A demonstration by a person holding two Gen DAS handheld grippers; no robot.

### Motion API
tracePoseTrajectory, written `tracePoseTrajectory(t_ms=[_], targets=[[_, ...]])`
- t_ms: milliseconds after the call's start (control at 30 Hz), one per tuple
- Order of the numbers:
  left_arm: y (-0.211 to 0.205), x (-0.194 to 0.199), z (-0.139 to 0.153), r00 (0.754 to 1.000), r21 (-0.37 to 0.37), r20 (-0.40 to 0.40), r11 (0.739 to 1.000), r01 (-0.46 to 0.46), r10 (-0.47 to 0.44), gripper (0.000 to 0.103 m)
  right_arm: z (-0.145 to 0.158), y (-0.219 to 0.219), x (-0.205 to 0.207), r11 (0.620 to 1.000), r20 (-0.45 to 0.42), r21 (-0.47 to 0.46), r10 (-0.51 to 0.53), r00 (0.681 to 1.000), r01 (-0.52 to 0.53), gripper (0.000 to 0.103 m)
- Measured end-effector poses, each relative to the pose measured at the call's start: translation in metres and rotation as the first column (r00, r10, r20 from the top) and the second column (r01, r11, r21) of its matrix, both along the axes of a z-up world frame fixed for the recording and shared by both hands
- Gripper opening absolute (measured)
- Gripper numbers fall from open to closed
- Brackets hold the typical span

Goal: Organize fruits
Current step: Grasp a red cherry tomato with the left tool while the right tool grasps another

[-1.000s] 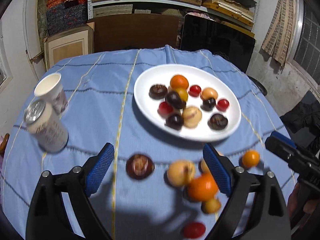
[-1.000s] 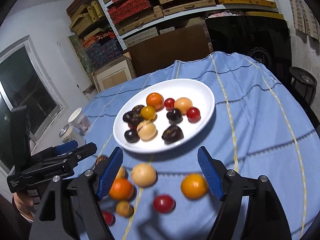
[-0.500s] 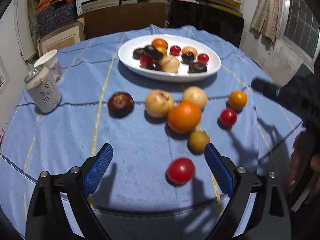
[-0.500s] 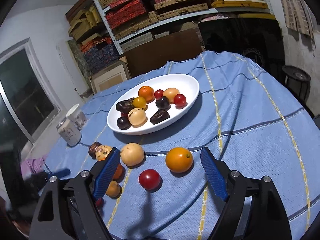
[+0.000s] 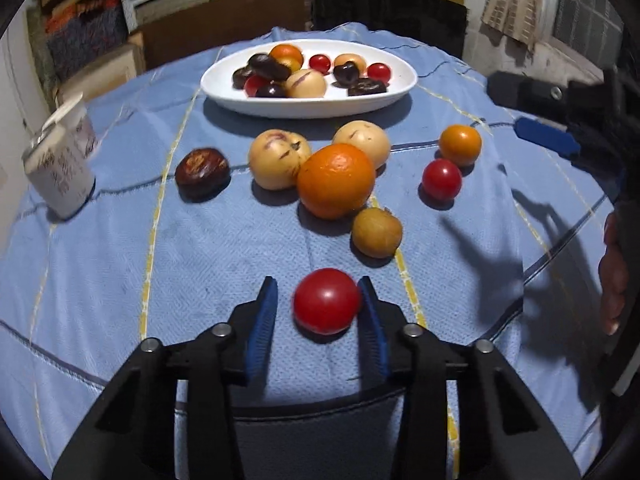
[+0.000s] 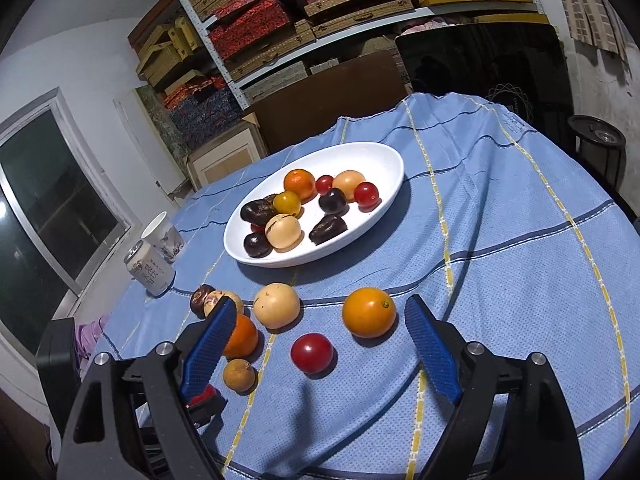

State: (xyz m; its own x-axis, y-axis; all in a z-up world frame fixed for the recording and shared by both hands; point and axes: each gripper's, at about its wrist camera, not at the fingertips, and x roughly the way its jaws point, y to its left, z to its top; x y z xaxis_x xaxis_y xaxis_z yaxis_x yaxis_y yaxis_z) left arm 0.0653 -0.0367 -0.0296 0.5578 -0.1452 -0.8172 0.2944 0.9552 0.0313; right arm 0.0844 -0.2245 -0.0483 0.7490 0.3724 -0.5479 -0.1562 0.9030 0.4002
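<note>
A white oval plate (image 5: 400, 88) at the far side of the blue-clothed table holds several fruits; it also shows in the right wrist view (image 6: 384, 160). Loose fruit lies in front of it: a big orange (image 5: 335, 180), two pale yellow fruits (image 5: 279, 158), a dark brown fruit (image 5: 202, 168), a small orange (image 5: 460, 145), a small brown fruit (image 5: 376, 232) and a red tomato (image 5: 441, 179). My left gripper (image 5: 318, 304) is closing around the nearest red tomato (image 5: 326, 300); the right pad touches it, a gap remains on the left. My right gripper (image 6: 316, 340) is open above another red tomato (image 6: 312, 353).
A drink can (image 5: 60, 172) and a paper cup (image 6: 162, 236) stand at the table's left side. The table's near edge is just below both grippers. Shelves with boxes and a dark screen stand behind the table.
My left gripper dropped low to the near table edge and narrowed its jaws around the closest red tomato. My right gripper pulled back and stayed open.
</note>
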Motion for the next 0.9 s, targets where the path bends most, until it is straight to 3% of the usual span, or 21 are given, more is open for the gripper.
tracePoseTrajectory(t_ms=[67, 200, 300, 433, 600, 700, 767, 900], targets=[[-0.001, -0.001, 0.0, 1.0, -0.009, 0.006, 1.0, 0.001, -0.001, 0.035, 0.0, 0.011, -0.001, 0.997, -0.002, -0.007, 0.073, 0.997, -0.073, 0.087], [0.001, 0.0, 0.0, 1.0, -0.03, 0.009, 1.0, 0.007, -0.007, 0.033, -0.001, 0.037, -0.008, 0.978, 0.004, -0.133, 0.16, 0.987, -0.158, 0.087], [0.004, 0.002, 0.0, 1.0, -0.049, 0.005, 0.999, 0.007, -0.006, 0.032, -0.007, 0.05, -0.011, 0.956, -0.026, -0.196, 0.215, 0.976, -0.216, 0.079], [0.006, 0.003, 0.0, 1.0, -0.06, 0.006, 0.998, 0.009, -0.008, 0.032, -0.016, 0.05, -0.006, 0.955, -0.068, -0.225, 0.185, 0.98, -0.195, 0.065], [0.008, 0.004, 0.0, 1.0, -0.079, 0.002, 0.997, 0.009, -0.009, 0.032, -0.033, 0.047, 0.008, 0.957, -0.121, -0.246, 0.128, 0.984, -0.155, 0.062], [0.008, 0.004, -0.001, 1.0, -0.08, 0.004, 0.997, 0.011, -0.01, 0.032, -0.041, 0.048, 0.019, 0.961, -0.156, -0.232, 0.118, 0.981, -0.153, 0.054], [0.008, 0.004, 0.0, 1.0, -0.083, 0.002, 0.996, 0.011, -0.011, 0.032, -0.041, 0.052, 0.022, 0.956, -0.156, -0.254, 0.106, 0.982, -0.144, 0.042], [0.008, 0.005, -0.001, 1.0, -0.077, 0.003, 0.997, 0.016, -0.015, 0.032, -0.041, 0.052, 0.02, 0.958, -0.155, -0.249, 0.106, 0.982, -0.143, 0.031]])
